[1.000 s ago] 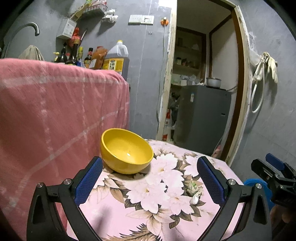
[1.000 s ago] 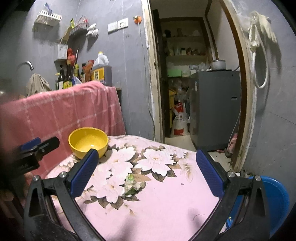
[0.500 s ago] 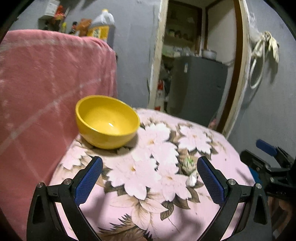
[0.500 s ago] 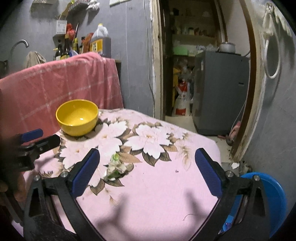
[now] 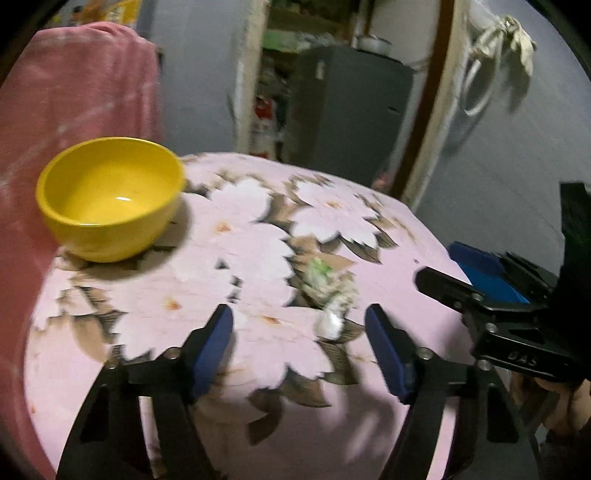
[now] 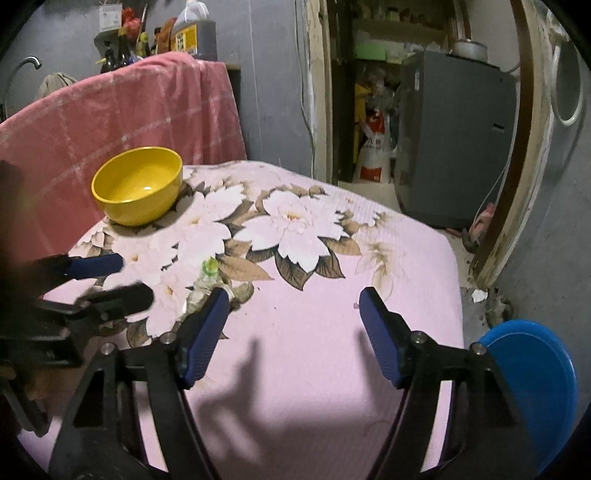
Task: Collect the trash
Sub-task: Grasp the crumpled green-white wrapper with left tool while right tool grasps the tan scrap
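Note:
A crumpled clear wrapper with a green bit (image 5: 327, 291) lies on the pink floral tablecloth (image 5: 258, 221), just ahead of my open, empty left gripper (image 5: 301, 334). It also shows in the right wrist view (image 6: 207, 278), left of my open, empty right gripper (image 6: 291, 321). A yellow bowl (image 5: 110, 195) stands empty at the table's far left, also in the right wrist view (image 6: 138, 184). The right gripper shows at the right edge of the left wrist view (image 5: 480, 284); the left gripper shows at the left of the right wrist view (image 6: 96, 280).
A pink checked cloth (image 6: 129, 110) hangs behind the bowl. A blue bin (image 6: 532, 387) sits on the floor right of the table. A doorway with a grey fridge (image 6: 454, 136) lies beyond. Bottles (image 6: 192, 33) stand on a shelf at back left.
Both grippers have tilted down and moved closer to the table. The left gripper has come up to the wrapper, and its jaws have narrowed a little. The right gripper's jaws have narrowed too.

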Demonstrator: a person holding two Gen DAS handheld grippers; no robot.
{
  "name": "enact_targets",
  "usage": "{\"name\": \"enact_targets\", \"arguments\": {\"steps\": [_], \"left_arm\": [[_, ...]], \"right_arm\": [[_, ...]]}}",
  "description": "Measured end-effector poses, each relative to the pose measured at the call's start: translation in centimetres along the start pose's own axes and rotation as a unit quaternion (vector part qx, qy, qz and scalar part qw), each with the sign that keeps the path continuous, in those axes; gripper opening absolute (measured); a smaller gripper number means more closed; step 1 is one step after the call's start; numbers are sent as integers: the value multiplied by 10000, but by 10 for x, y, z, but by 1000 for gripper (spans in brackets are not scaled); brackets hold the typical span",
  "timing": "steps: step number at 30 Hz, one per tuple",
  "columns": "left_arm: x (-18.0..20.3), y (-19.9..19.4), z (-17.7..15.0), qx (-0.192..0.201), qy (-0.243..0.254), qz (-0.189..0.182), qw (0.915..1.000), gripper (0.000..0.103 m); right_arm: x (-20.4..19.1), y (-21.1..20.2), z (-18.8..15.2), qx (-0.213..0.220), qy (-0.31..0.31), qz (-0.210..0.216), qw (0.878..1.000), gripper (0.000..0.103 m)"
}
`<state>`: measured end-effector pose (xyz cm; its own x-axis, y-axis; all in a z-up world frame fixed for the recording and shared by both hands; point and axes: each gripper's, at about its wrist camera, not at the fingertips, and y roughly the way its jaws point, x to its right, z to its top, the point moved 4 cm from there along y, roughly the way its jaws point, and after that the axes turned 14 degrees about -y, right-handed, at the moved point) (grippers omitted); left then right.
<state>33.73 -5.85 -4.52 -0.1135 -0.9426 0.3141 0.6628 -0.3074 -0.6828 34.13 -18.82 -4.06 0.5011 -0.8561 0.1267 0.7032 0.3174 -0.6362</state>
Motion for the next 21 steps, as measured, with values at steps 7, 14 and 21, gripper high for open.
{"name": "enact_targets", "arguments": {"steps": [7, 14, 21], "left_arm": [[18, 32, -2, -576, 174, -47, 9982, 29], [13, 36, 2, -645, -38, -54, 9979, 7], [0, 23, 9, -383, -293, 116, 9988, 7]], "right_arm": [[7, 9, -6, -217, 112, 81, 9997, 72], [5, 21, -6, -406, 73, 228, 9989, 64], [-14, 40, -3, -682, -181, 541, 9960, 50]]}}
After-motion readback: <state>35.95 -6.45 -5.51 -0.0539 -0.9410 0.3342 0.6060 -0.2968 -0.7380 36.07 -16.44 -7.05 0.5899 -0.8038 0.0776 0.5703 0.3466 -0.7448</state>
